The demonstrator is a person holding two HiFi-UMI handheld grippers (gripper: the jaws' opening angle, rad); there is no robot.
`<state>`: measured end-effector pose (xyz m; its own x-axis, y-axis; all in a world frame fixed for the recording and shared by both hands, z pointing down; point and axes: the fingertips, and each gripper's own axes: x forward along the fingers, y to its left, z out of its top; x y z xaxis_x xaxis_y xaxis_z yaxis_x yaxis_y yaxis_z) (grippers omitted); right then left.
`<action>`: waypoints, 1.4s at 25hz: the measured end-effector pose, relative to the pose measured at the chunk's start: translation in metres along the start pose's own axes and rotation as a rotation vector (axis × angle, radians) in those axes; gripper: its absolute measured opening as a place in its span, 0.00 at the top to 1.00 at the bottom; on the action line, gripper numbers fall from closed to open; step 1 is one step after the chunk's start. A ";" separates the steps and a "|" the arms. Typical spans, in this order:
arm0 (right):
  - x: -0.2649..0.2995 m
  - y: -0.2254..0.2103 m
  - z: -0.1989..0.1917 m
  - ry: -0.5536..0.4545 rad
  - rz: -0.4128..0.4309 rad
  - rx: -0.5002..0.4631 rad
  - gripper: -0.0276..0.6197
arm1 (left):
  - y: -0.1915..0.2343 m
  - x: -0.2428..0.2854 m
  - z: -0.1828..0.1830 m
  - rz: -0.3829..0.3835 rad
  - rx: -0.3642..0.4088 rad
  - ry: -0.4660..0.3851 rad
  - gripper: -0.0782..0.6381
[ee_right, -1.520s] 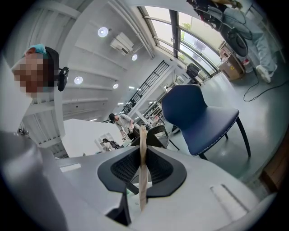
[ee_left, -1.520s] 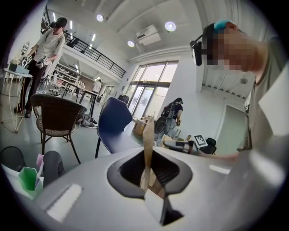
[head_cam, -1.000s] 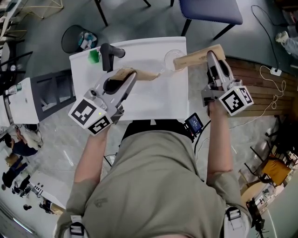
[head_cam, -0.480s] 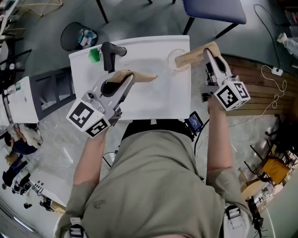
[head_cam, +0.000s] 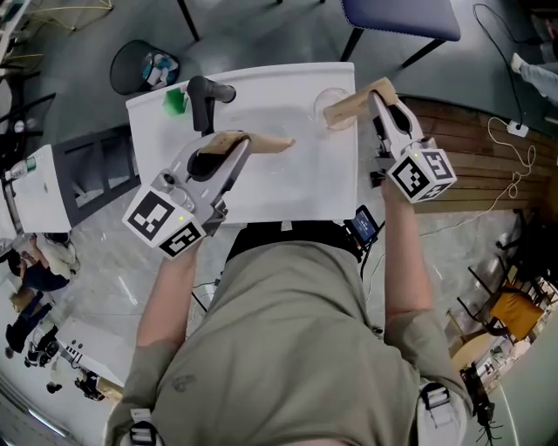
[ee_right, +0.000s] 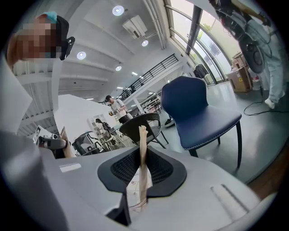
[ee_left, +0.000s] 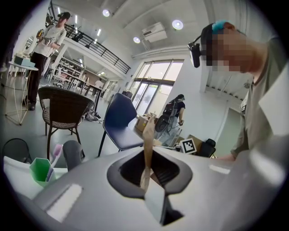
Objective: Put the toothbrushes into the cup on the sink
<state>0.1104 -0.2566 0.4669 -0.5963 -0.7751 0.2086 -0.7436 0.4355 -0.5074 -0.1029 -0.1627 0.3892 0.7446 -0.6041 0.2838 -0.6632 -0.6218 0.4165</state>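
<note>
A green cup stands at the far left corner of the white sink top, beside the black faucet. In the left gripper view the green cup holds a pink-headed toothbrush. My left gripper hovers over the middle of the sink, its tan jaws shut together with nothing seen between them. My right gripper is at the far right corner over a clear round glass, jaws shut. No other toothbrush is visible.
A blue chair stands behind the sink and a black bin sits at the far left. A white cabinet is to the left. Wooden boards and a white cable lie to the right.
My right gripper has shifted a little left and away from me, toward the clear glass. The left gripper has barely moved.
</note>
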 end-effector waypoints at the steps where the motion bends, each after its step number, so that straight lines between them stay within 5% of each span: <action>1: 0.000 -0.001 -0.001 0.001 -0.003 0.005 0.87 | 0.000 0.000 0.000 -0.001 0.000 -0.001 0.84; 35: -0.065 0.004 0.000 -0.050 -0.120 0.064 0.79 | -0.038 -0.023 0.034 -0.082 0.101 -0.048 0.84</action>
<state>0.1469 -0.2044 0.4512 -0.4870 -0.8425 0.2301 -0.7869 0.3089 -0.5342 -0.0975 -0.1421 0.3376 0.7938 -0.5708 0.2100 -0.6063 -0.7155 0.3470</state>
